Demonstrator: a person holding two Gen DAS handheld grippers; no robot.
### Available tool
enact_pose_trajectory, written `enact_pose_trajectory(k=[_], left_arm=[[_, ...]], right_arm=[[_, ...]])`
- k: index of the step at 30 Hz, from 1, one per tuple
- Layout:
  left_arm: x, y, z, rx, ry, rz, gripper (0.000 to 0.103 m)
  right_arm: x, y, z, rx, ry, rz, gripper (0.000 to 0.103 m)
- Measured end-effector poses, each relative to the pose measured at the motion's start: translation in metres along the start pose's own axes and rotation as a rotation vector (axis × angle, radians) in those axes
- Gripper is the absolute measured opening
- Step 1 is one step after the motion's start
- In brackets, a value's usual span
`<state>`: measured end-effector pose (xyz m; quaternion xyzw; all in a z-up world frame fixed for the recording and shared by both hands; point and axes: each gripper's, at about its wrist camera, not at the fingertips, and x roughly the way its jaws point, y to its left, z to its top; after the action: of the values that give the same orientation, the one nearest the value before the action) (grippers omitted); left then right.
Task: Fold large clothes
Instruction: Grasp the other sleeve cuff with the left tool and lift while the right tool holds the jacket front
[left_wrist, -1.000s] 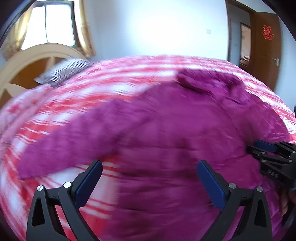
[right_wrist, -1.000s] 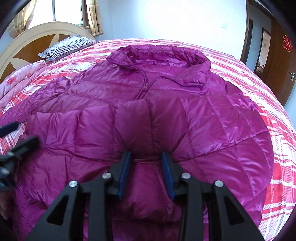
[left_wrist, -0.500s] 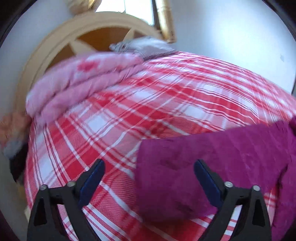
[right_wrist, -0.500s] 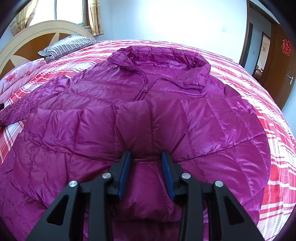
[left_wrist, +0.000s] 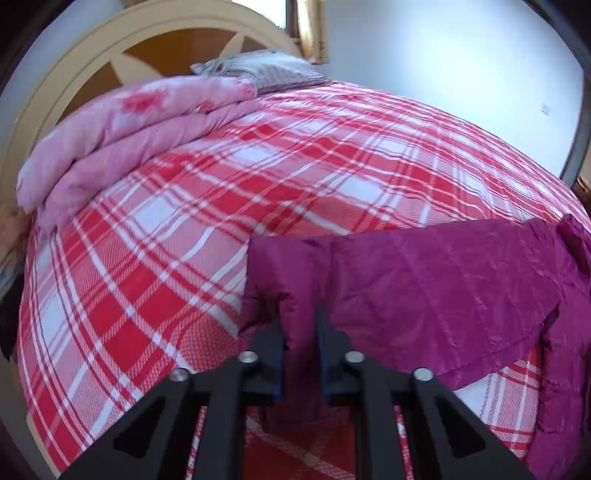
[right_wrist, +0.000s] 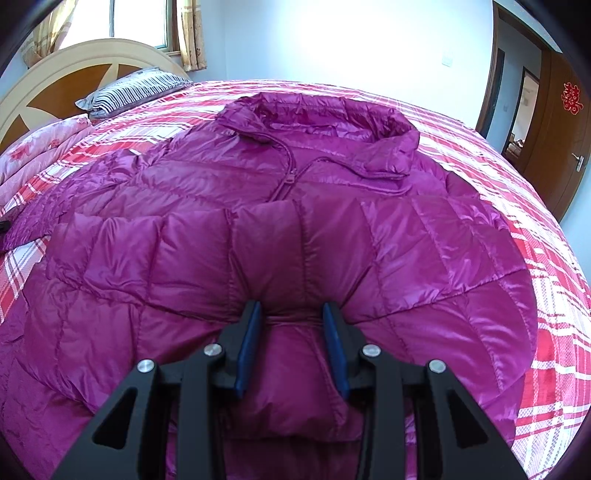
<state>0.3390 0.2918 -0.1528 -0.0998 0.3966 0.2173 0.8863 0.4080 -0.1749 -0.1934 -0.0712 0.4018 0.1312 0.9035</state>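
Observation:
A magenta quilted down jacket (right_wrist: 280, 236) lies face up on the bed, collar toward the far side, zipper partly done up. My right gripper (right_wrist: 291, 314) is shut on a puffy fold of the jacket's lower front. The jacket's sleeve (left_wrist: 424, 291) stretches out flat over the plaid bedspread in the left wrist view. My left gripper (left_wrist: 298, 325) is shut on the cuff end of that sleeve, the fabric pinched between its blue pads.
A red and white plaid bedspread (left_wrist: 221, 192) covers the bed. A folded pink quilt (left_wrist: 122, 129) and a striped pillow (right_wrist: 129, 90) lie by the arched headboard (right_wrist: 74, 70). A brown door (right_wrist: 554, 136) stands at the far right.
My left gripper swung left from over the jacket body to the sleeve's end and its jaws shut on the cuff. The right gripper kept still, holding the same fold.

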Motion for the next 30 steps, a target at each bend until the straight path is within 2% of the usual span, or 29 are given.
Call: enact_pose_trajectory(k=[3,7,10,17,23,30], left_arm=[[-0.012,-0.002,0.006,0.020,-0.037,-0.001,0.010],[-0.042,-0.010,0.019,0.066,-0.128,-0.013,0.009],[-0.068,-0.021,0.032,0.097,-0.184,-0.043,0.009],[-0.108,-0.053,0.058,0.152,-0.253,-0.100,0.008],[-0.145,-0.093,0.065,0.191,-0.307,-0.175,0.008],[-0.189,-0.152,0.065,0.250,-0.366,-0.325,0.008]], right_arm=[[0.000,0.000,0.000,0.001,0.000,0.000,0.039],[0.000,0.000,0.000,0.001,0.000,0.001,0.039],[0.000,0.000,0.000,0.001,-0.001,0.001,0.039],[0.000,0.000,0.000,0.001,-0.002,0.002,0.039],[0.000,-0.002,0.000,0.006,-0.005,0.005,0.039],[-0.001,-0.002,0.000,0.009,-0.007,0.004,0.039]])
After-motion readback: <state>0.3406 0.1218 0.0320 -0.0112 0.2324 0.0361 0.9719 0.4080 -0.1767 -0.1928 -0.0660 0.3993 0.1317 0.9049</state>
